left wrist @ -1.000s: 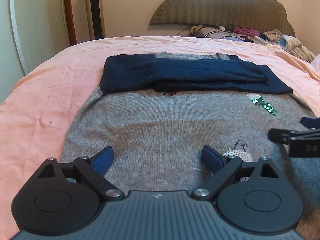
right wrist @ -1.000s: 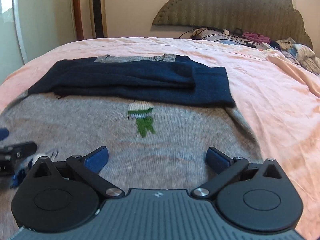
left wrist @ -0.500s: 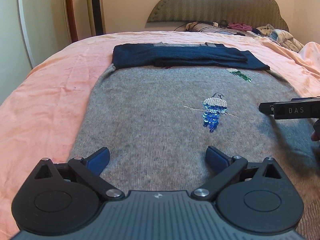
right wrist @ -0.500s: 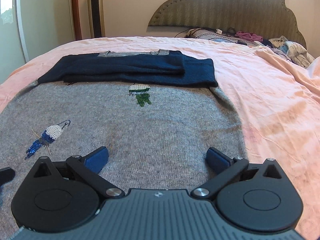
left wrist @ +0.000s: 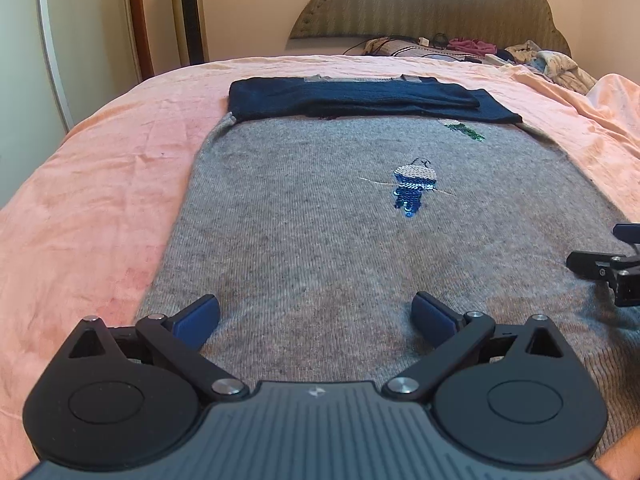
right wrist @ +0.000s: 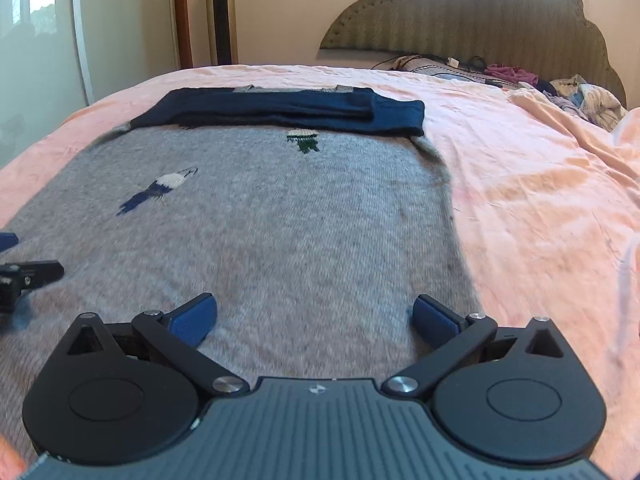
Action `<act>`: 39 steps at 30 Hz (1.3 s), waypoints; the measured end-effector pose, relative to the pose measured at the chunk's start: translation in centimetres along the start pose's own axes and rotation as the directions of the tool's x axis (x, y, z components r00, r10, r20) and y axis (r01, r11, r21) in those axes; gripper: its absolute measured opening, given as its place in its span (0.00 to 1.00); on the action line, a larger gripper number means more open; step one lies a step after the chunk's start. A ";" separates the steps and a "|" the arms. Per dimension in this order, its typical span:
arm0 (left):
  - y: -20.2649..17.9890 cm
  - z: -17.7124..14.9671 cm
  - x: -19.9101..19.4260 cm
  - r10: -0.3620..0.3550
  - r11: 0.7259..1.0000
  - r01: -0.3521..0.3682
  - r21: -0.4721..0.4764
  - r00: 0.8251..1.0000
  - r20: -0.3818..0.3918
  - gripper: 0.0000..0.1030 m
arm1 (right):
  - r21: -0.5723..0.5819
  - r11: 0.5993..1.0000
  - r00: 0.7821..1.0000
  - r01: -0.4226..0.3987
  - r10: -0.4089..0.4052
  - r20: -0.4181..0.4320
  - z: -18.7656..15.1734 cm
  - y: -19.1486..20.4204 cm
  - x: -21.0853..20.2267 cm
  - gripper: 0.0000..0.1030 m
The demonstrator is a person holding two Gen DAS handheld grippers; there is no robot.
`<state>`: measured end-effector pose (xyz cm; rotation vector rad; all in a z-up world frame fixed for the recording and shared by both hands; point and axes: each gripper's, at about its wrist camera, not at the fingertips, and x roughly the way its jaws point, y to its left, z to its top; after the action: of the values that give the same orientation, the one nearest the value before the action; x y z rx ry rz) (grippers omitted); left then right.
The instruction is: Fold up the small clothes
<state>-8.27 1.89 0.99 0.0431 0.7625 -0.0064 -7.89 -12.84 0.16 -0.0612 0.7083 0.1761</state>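
A grey knitted sweater lies flat on a pink bedspread, its navy sleeves folded across the far end. Sequin birds decorate it: a blue one and a green one. My left gripper hovers over the sweater's near left part, jaws wide open and empty. My right gripper is over the near right part, also wide open and empty; it shows at the right edge of the left wrist view. The left gripper's tip shows at the left edge of the right wrist view.
A padded headboard stands at the far end with crumpled clothes and cables beside it. A tall tower fan and a white door stand at the back left. Bare bedspread lies right of the sweater.
Both grippers have pulled back toward the near hem, so more of the sweater and the blue bird come into view. The right gripper has also shifted right.
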 end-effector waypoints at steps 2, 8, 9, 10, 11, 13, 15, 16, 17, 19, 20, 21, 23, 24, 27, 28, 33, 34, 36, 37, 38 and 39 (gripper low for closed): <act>-0.2 -0.1 -0.1 0.004 1.000 -0.003 0.004 1.000 -0.001 1.00 | 0.000 1.000 1.000 0.002 -0.002 0.000 0.0 0.1 0.0 1.00; -0.2 -1.1 -1.5 -0.020 0.999 0.020 0.028 1.000 -0.014 1.00 | -0.025 1.000 1.000 0.000 0.000 -0.001 -1.1 0.1 -1.4 1.00; -0.2 -1.4 -1.9 -0.024 0.999 0.025 0.032 1.000 -0.014 1.00 | -0.031 0.999 1.000 -0.004 0.004 -0.005 -1.4 0.1 -1.8 1.00; -0.3 -1.6 -2.3 -0.030 0.999 0.030 0.037 0.999 -0.014 1.00 | -0.040 0.999 1.000 -0.008 0.008 -0.009 -1.7 0.2 -2.3 1.00; -0.4 -1.9 -2.7 -0.038 0.998 0.038 0.043 0.999 -0.012 1.00 | -0.044 0.999 1.000 -0.013 0.012 -0.015 -1.9 0.3 -2.7 1.00; -0.8 -2.4 -3.3 -0.053 0.996 0.054 0.064 0.999 -0.008 1.00 | -0.055 0.998 1.000 -0.020 0.019 -0.022 -2.3 0.5 -3.5 1.00; -1.6 -3.0 -3.7 -0.049 0.994 0.049 0.098 0.999 -0.005 1.00 | -0.065 0.998 0.999 -0.022 0.020 -0.027 -2.7 0.6 -4.1 1.00; -1.9 -3.2 -3.9 -0.042 0.993 0.041 0.111 0.999 0.006 1.00 | -0.066 0.998 0.999 -0.026 0.024 -0.031 -2.9 0.7 -4.3 1.00; -2.1 -3.4 -4.1 -0.040 0.992 0.039 0.118 0.999 0.011 1.00 | -0.072 0.997 0.999 -0.033 0.030 -0.037 -3.1 0.6 -4.7 1.00; -2.0 -3.7 -4.5 -0.056 0.991 0.055 0.119 0.998 0.006 1.00 | -0.084 0.996 0.998 -0.041 0.037 -0.043 -3.5 0.5 -5.4 1.00; -1.9 -3.8 -4.8 -0.065 0.990 0.064 0.126 0.998 0.002 1.00 | -0.090 0.995 0.997 -0.053 0.048 -0.054 -3.6 0.3 -5.7 1.00; -1.7 -4.0 -5.0 -0.074 0.988 0.074 0.136 0.997 -0.002 1.00 | -0.098 0.993 0.996 -0.064 0.057 -0.066 -3.8 0.3 -5.9 1.00; -1.1 -4.6 -5.7 -0.098 0.983 0.099 0.152 0.995 -0.015 1.00 | -0.121 0.989 0.994 -0.083 0.073 -0.084 -4.2 0.0 -6.7 1.00; -0.8 -4.9 -6.0 -0.106 0.982 0.108 0.156 0.994 -0.018 1.00 | -0.131 0.987 0.993 -0.092 0.081 -0.092 -4.5 0.0 -7.1 1.00; -0.1 -5.4 -6.9 -0.127 0.978 0.131 0.165 0.991 -0.030 1.00 | -0.147 0.981 0.987 -0.124 0.106 -0.124 -4.9 -0.4 -7.9 1.00; 0.3 -5.4 -7.2 -0.124 0.978 0.127 0.167 0.992 -0.025 1.00 | -0.148 0.980 0.983 -0.136 0.115 -0.141 -4.8 -0.6 -8.2 1.00; 4.6 -5.0 -7.8 -0.065 0.998 0.066 0.006 0.996 -0.053 1.00 | -0.005 0.993 0.982 -0.121 0.119 -0.148 -3.4 -4.7 -9.8 1.00; 5.8 -5.1 -7.7 -0.082 0.996 0.078 -0.052 0.994 -0.071 1.00 | 0.079 0.989 0.977 -0.125 0.137 -0.162 -3.4 -6.3 -9.8 1.00; 7.8 -5.4 -7.5 -0.139 0.975 0.122 -0.186 0.987 -0.082 1.00 | 0.248 0.956 0.959 -0.159 0.209 -0.189 -3.7 -8.9 -9.5 1.00; 8.4 -5.4 -7.7 -0.165 0.960 0.146 -0.239 0.984 -0.062 1.00 | 0.308 0.934 0.949 -0.182 0.249 -0.195 -3.9 -9.7 -9.4 1.00; 9.0 -5.3 -7.7 -0.212 0.938 0.188 -0.291 0.976 -0.051 0.99 | 0.339 0.916 0.940 -0.212 0.287 -0.187 -4.1 -10.1 -9.4 1.00; 9.5 -5.2 -7.6 -0.281 0.903 0.253 -0.348 0.959 -0.031 0.99 | 0.359 0.901 0.928 -0.244 0.324 -0.183 -4.2 -10.2 -9.4 0.99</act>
<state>-17.17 11.54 2.78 -0.3957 0.8373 -0.1353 -15.76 -24.64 3.09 0.3531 0.9793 0.3336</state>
